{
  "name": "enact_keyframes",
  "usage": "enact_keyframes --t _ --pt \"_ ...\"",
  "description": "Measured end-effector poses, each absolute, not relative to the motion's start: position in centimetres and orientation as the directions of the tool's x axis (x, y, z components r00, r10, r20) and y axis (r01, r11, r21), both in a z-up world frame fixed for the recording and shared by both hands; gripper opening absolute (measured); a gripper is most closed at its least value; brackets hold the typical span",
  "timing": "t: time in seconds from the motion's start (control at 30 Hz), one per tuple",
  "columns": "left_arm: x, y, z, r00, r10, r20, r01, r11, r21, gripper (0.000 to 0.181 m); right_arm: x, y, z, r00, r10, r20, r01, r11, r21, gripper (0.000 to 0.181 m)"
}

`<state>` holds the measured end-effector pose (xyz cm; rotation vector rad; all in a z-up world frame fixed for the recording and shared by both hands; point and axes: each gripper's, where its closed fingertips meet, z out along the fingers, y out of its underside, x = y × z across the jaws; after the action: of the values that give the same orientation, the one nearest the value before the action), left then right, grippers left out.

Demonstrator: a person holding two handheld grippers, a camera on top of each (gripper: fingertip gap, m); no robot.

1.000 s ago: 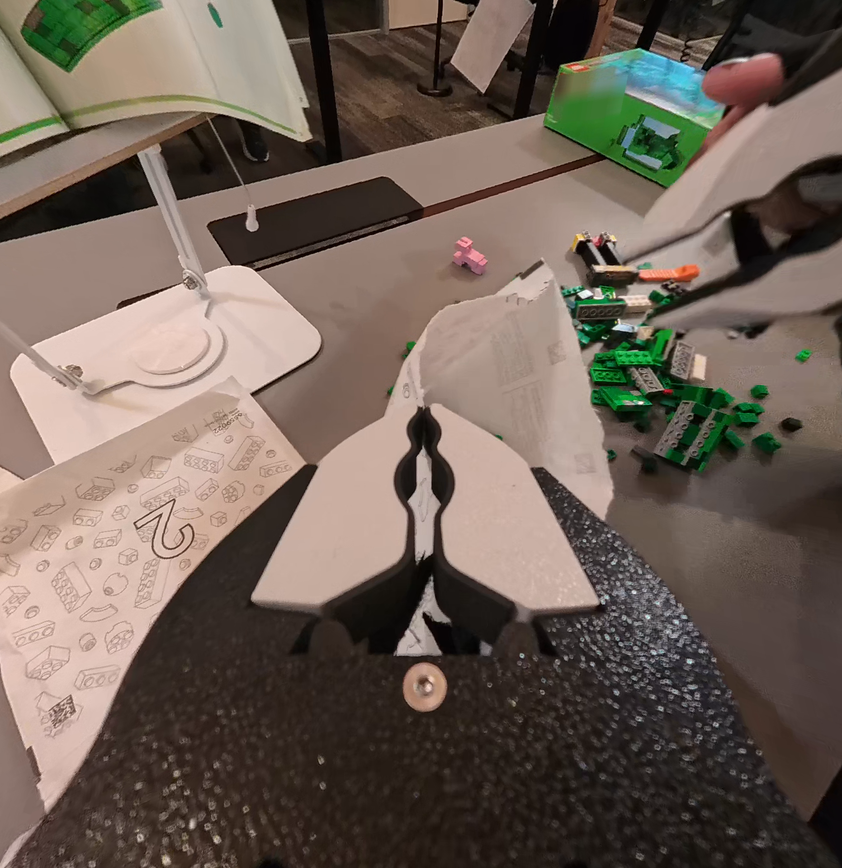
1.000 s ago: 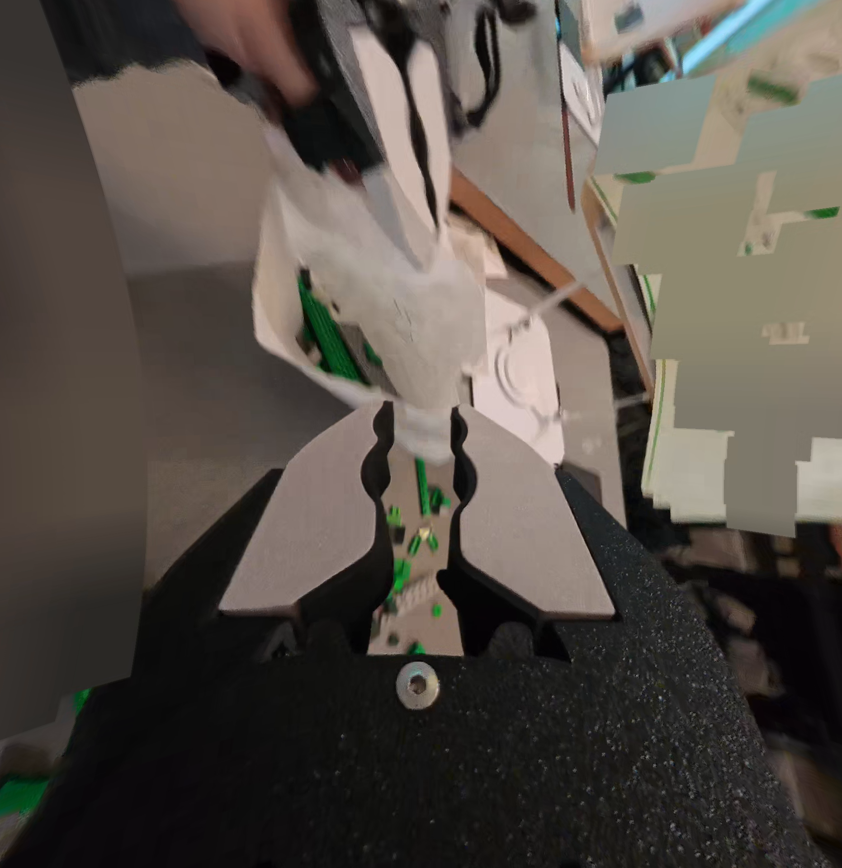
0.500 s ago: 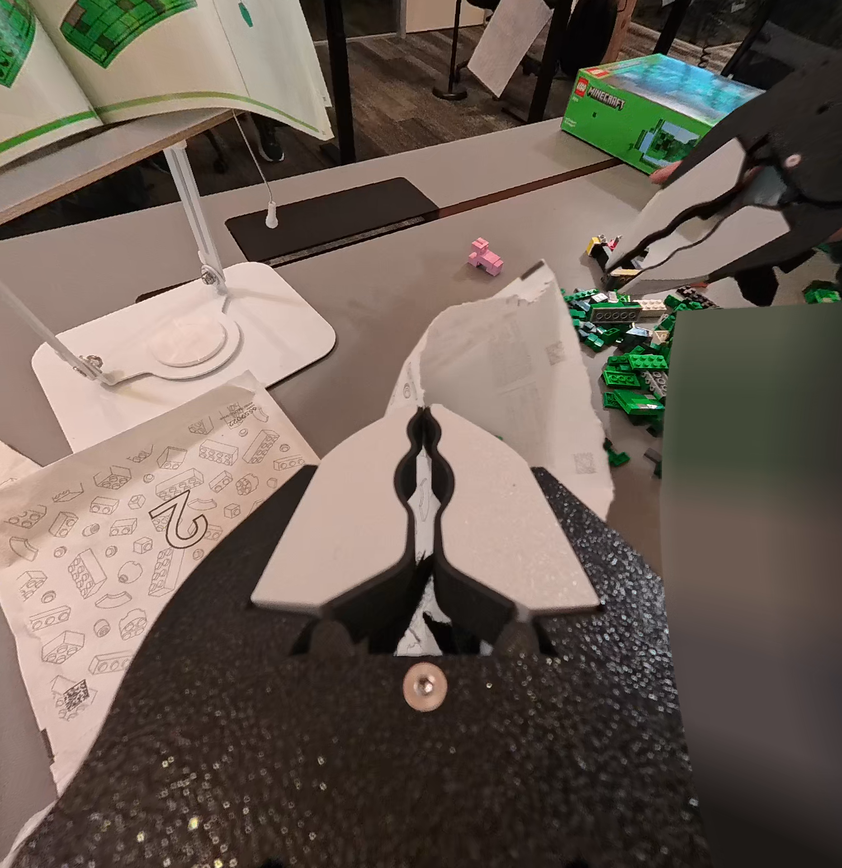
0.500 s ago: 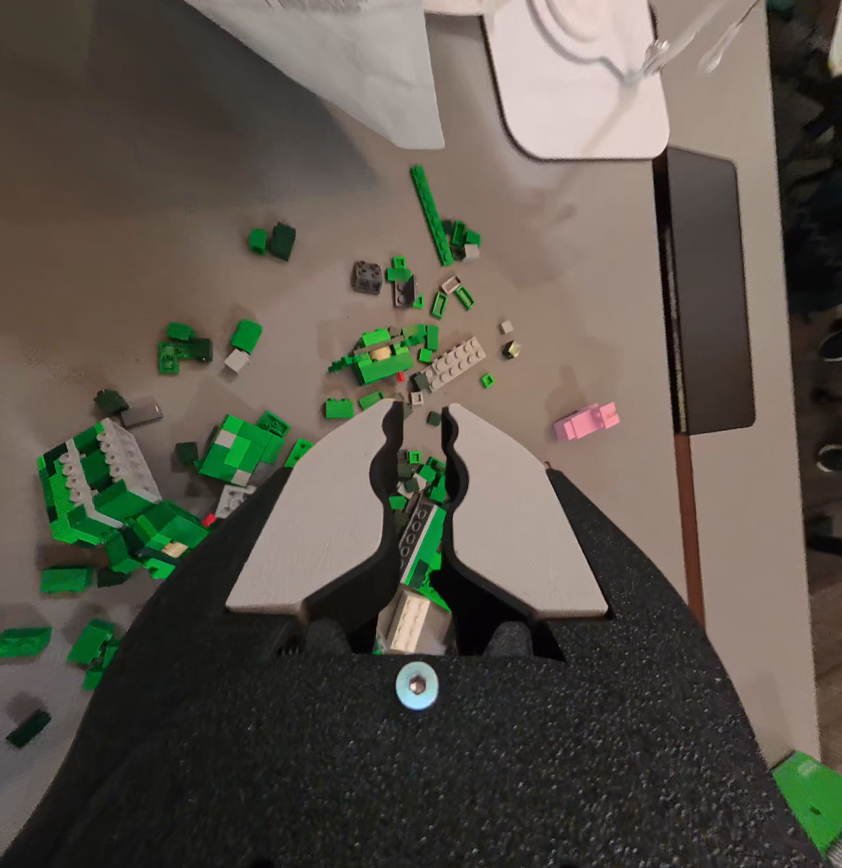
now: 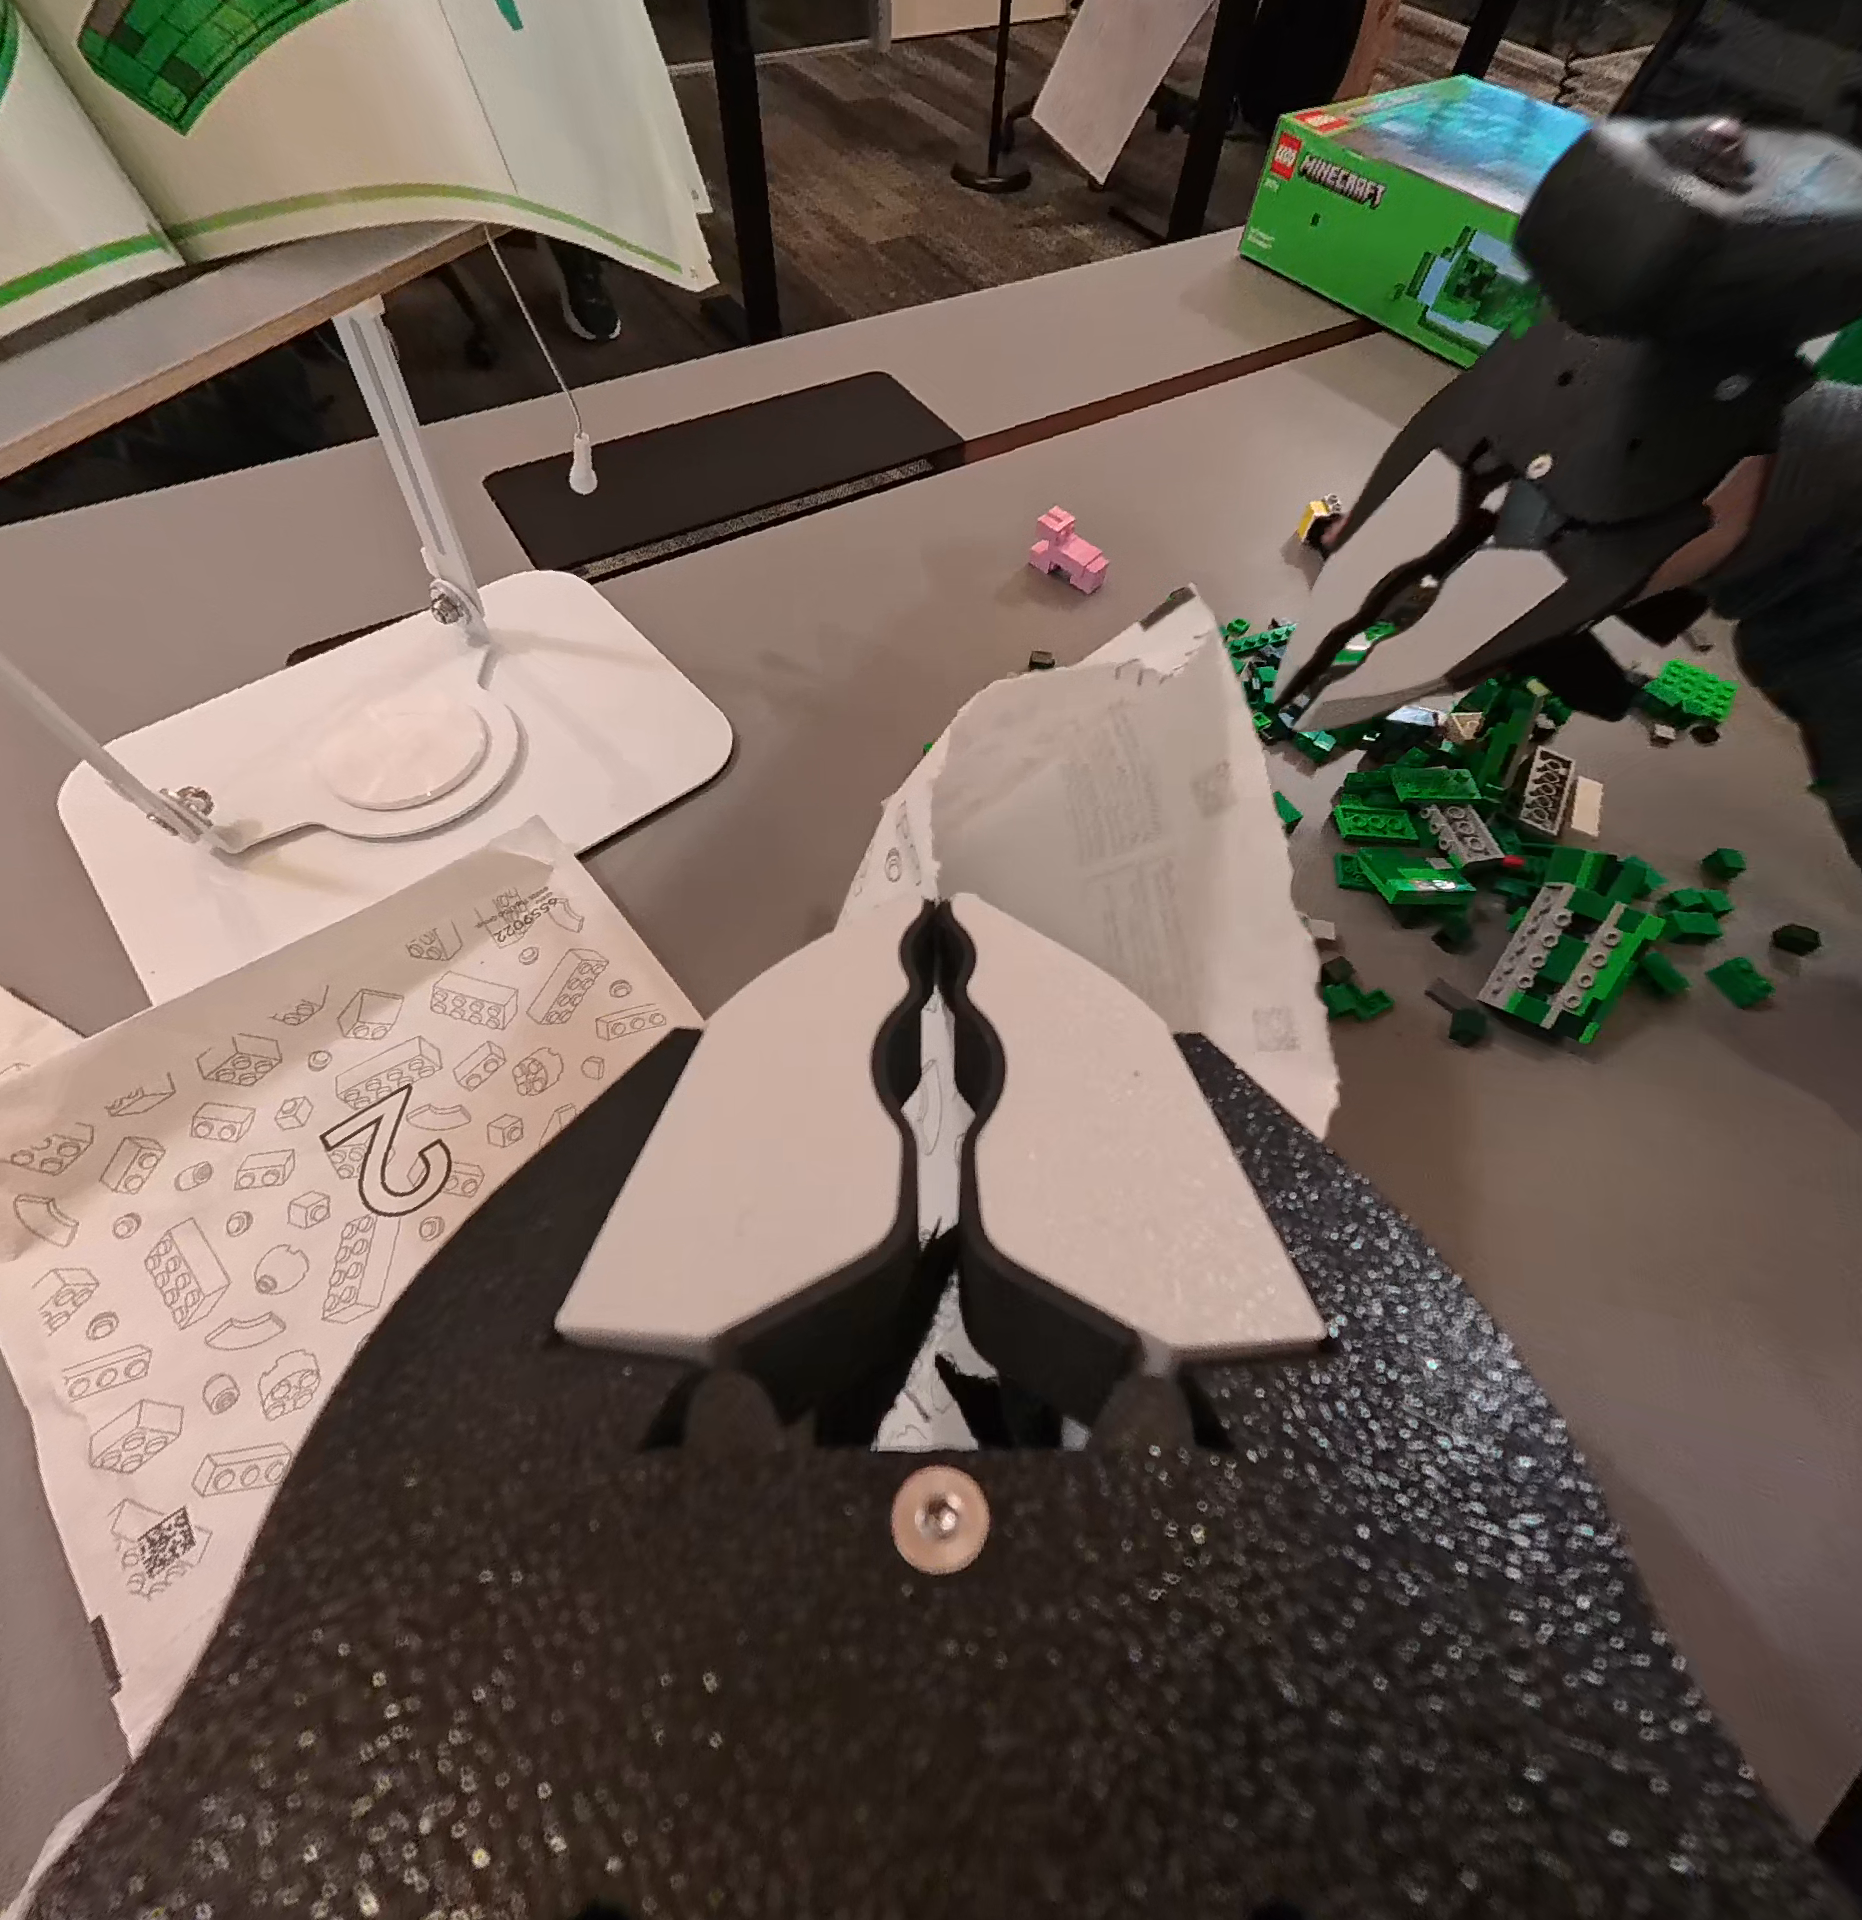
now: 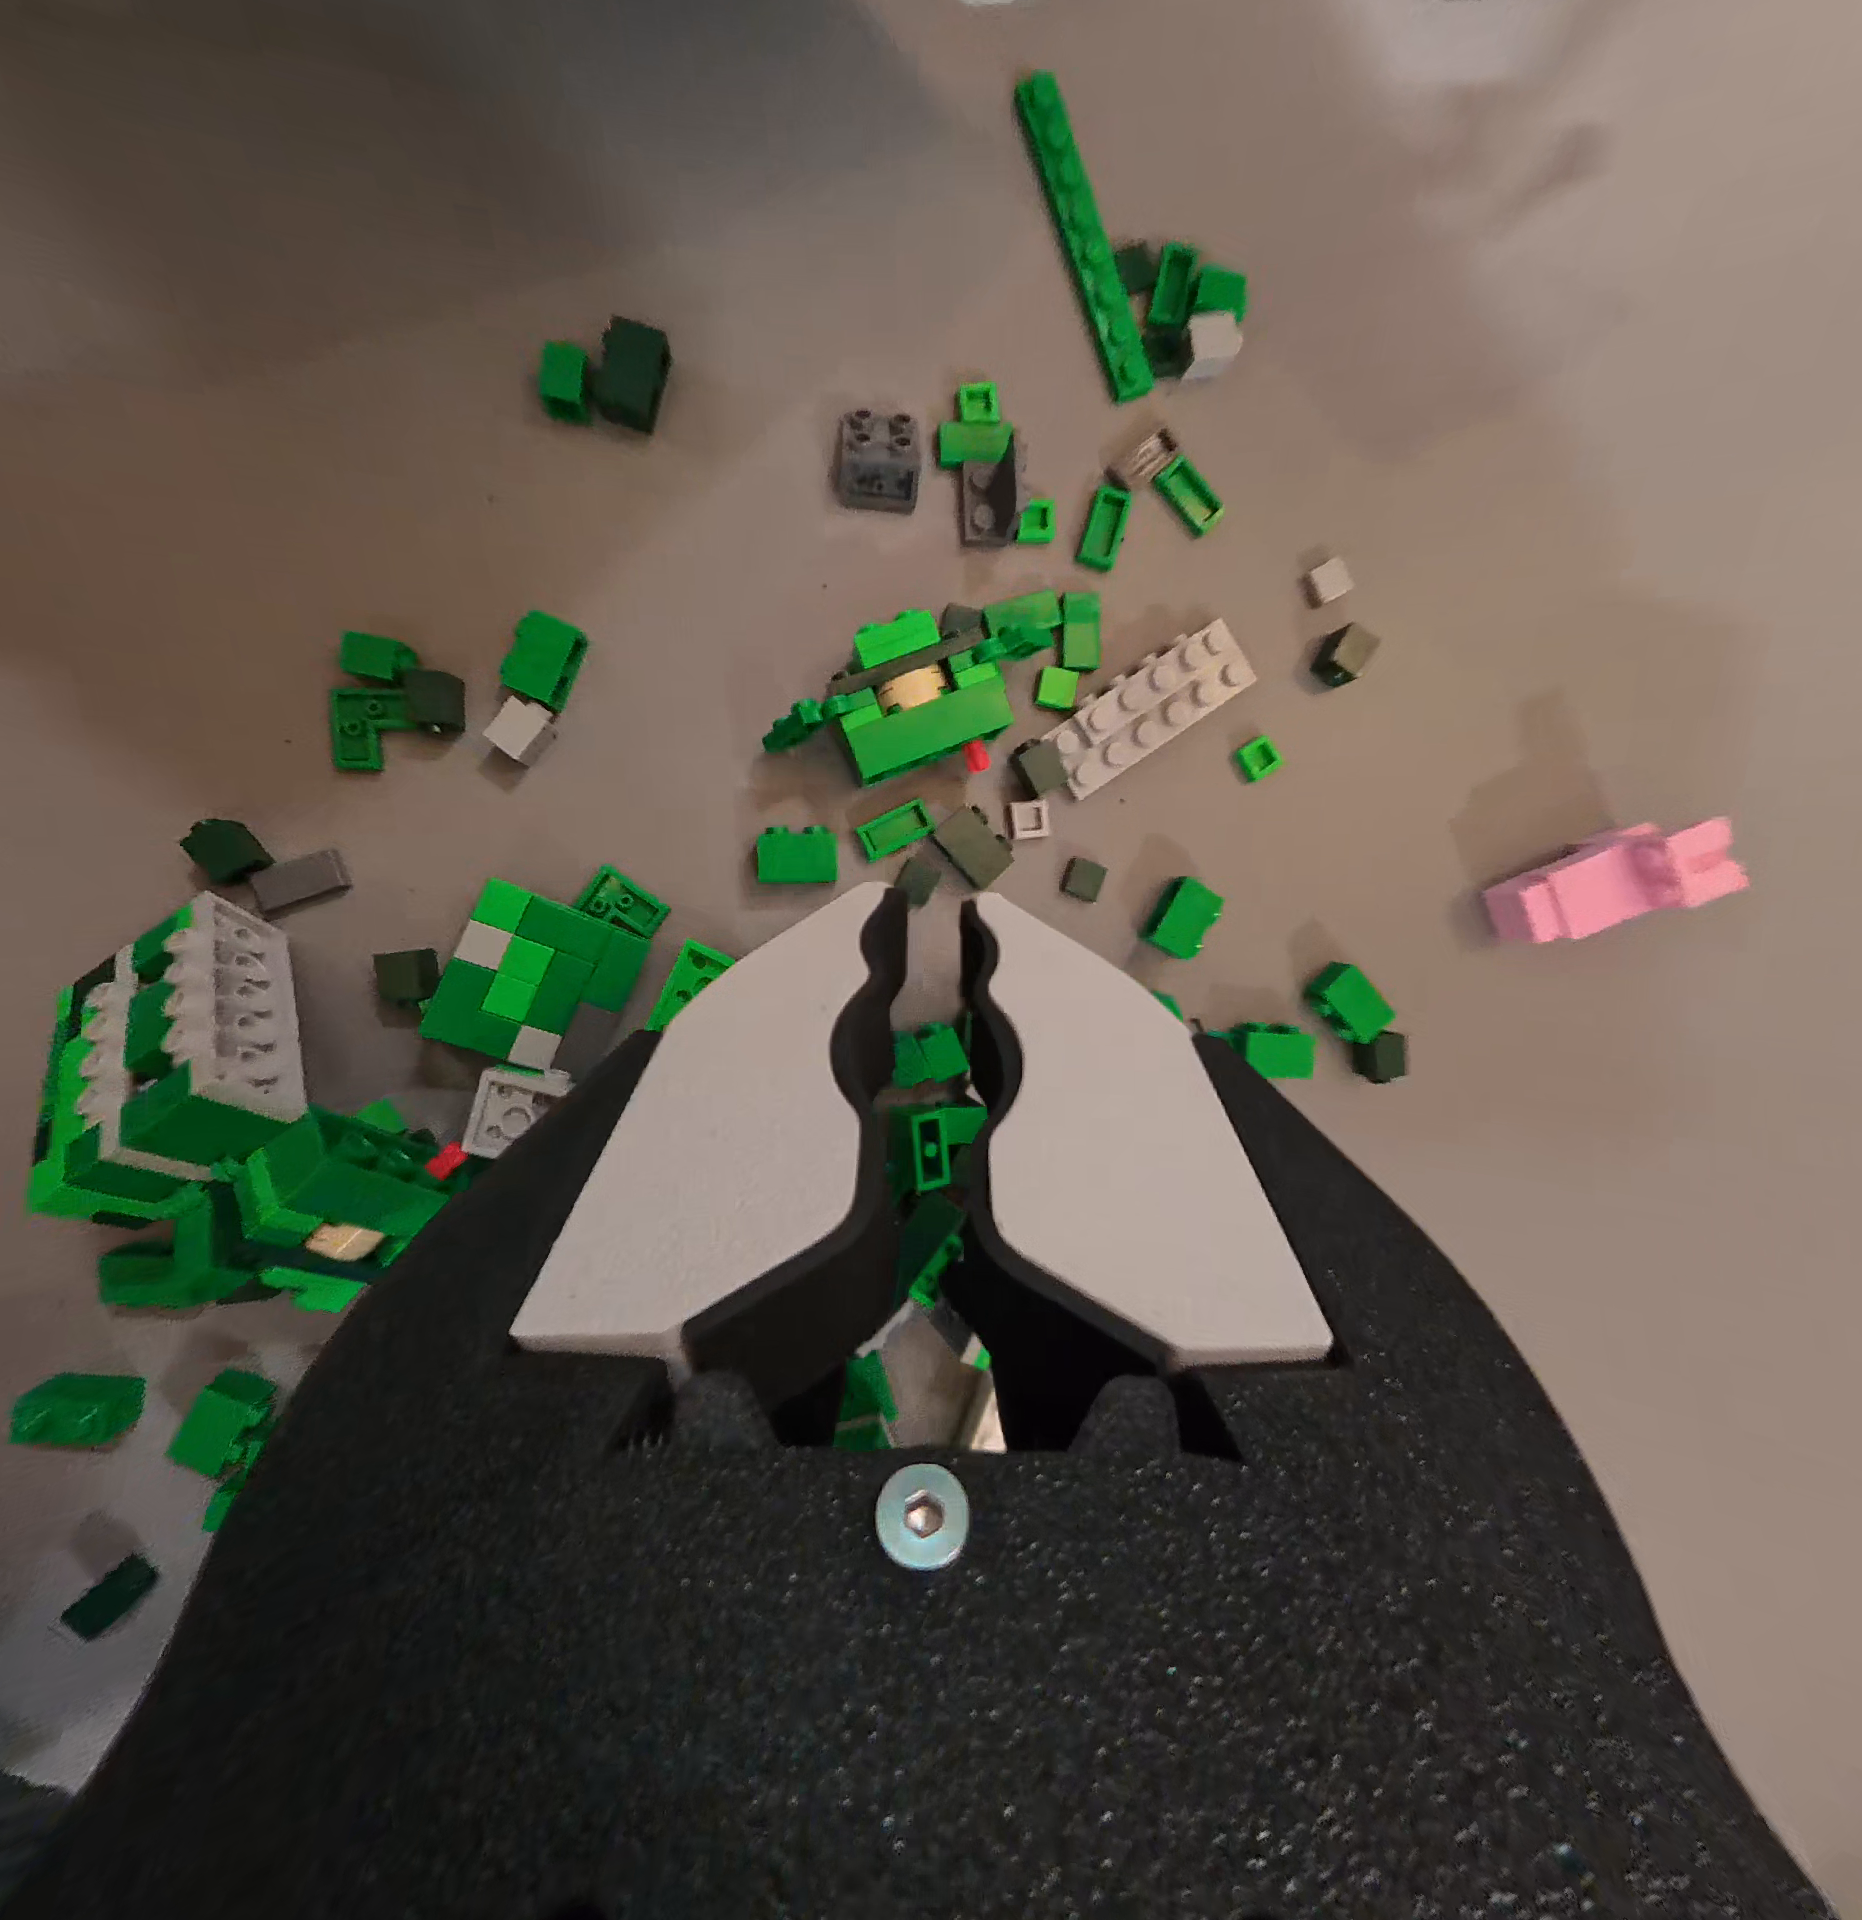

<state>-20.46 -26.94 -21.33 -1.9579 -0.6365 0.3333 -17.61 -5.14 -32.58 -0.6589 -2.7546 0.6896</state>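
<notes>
Left tool [image 5: 937, 914]: clenching a torn white paper bag [image 5: 1114, 831], holding it up above the grey table [image 5: 1529, 1195]. Right tool [image 6: 932, 904]: hovering slightly parted and holding nothing over scattered green and grey bricks [image 6: 906, 707]. Pink brick pig [image 6: 1613, 878] lying to their right; a second printed paper bag [image 5: 283, 1143] lying flat beside a white stand base [image 5: 407, 727].

A grey table [image 5: 1529, 1195] stands on dark wood-plank flooring [image 5: 885, 208] among black posts [image 5: 745, 156].
</notes>
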Motion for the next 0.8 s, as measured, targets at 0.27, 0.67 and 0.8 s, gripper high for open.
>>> enact_keyframes --t 0.27,0.67,0.8 --pt "-20.3 -26.6 -21.5 0.829 0.558 0.040 0.287 -0.364 -0.886 0.000 -18.1 -5.4 -35.6 -0.874 0.485 0.034 0.418 0.785 -0.458 0.015" --pt "-20.0 -26.2 -21.2 0.837 0.546 0.040 0.280 -0.363 -0.889 0.000 -16.8 -8.9 -27.2 -0.877 0.343 0.335 0.147 0.857 -0.494 0.007" --pt "-19.5 -25.6 -21.2 0.851 0.524 0.035 0.268 -0.376 -0.887 0.000 -13.1 -15.4 -21.1 -0.830 0.144 0.539 -0.222 0.801 -0.556 0.007"
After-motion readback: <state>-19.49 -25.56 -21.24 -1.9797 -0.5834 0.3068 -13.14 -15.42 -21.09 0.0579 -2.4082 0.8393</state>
